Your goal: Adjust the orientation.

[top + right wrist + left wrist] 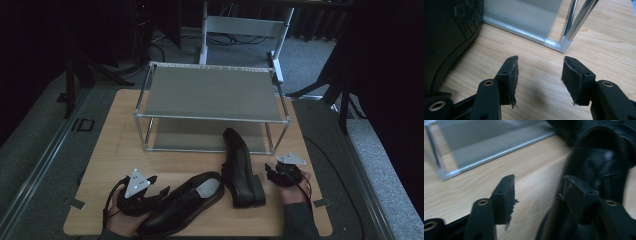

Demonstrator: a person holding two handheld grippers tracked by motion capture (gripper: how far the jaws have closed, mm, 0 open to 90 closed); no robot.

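We see two black leather dress shoes on the bench [125, 145]. Near shoe [182, 202] sits upright, lower centre of the high view, pale insole showing, toe pointing lower left. Far shoe [240, 167] lies on its side just right of it, toe touching the rack [212, 92] base. Rack, upper centre: two grey shelves, both bare. Left gripper [162, 192] beside the near shoe's heel, jaws apart, nothing gripped. Right gripper [271, 171] right of the far shoe, jaws wide over bare wood.
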